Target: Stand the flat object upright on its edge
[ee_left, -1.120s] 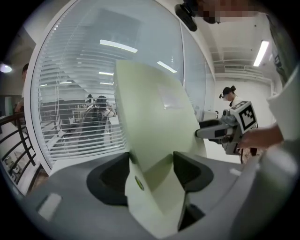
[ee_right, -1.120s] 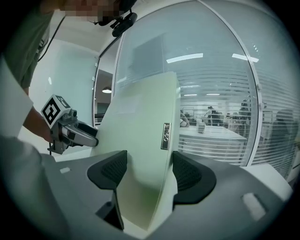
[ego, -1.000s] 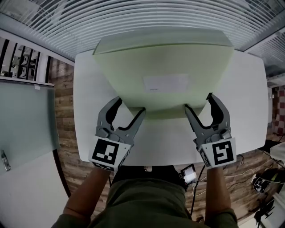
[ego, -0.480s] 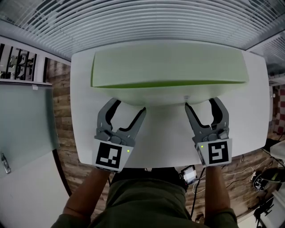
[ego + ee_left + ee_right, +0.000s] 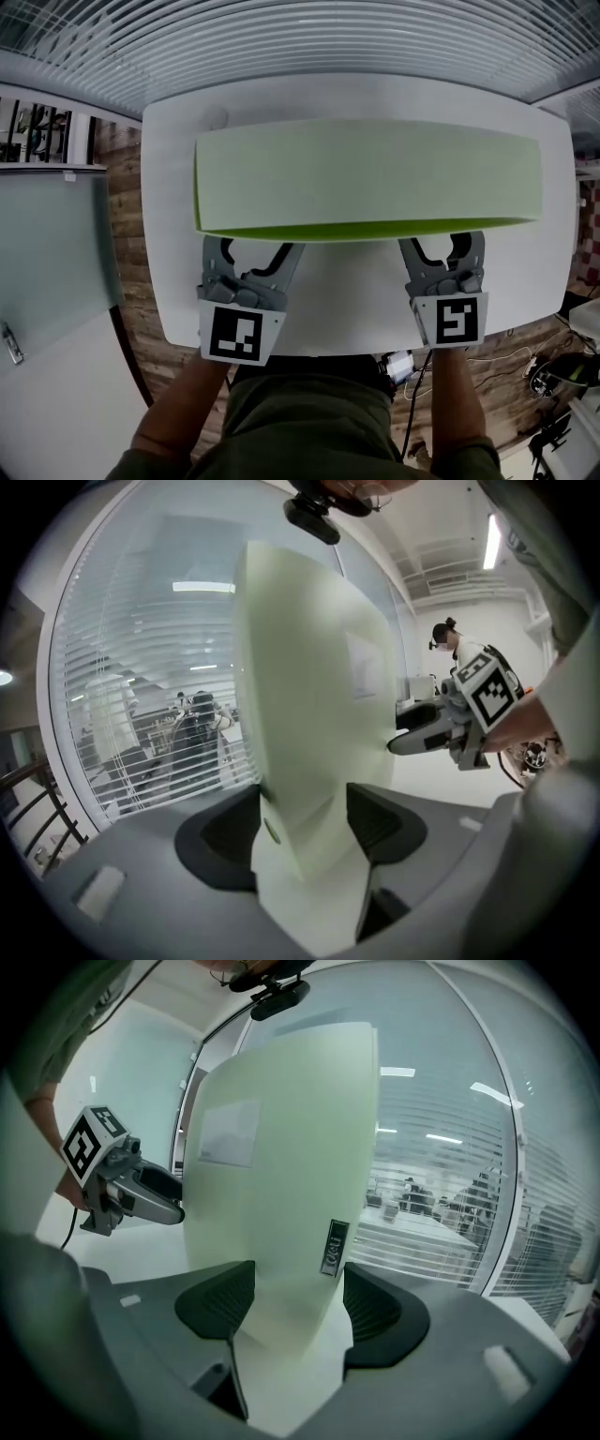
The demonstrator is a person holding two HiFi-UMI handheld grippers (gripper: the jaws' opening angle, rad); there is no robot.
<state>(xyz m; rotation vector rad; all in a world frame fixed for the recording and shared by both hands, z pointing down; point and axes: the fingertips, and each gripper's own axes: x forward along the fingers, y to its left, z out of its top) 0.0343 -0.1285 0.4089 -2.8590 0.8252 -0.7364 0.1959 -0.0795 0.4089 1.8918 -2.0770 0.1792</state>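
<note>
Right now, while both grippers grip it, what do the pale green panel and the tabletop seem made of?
Pale green panel: probably moulded plastic, matte and smooth; its rounded corners, even colour and thin edge suggest that. Tabletop: white, smooth, low sheen, likely laminate or painted board; the pictures cannot settle which.

My head view is bright and even. The white table glares mildly and shadows around the slab are faint. The blinds bow hard toward the frame edges. Both gripper views are fisheye circles with black corners. A ceiling strip light flares, and the left tongs and right tongs look soft, out of focus.
</note>
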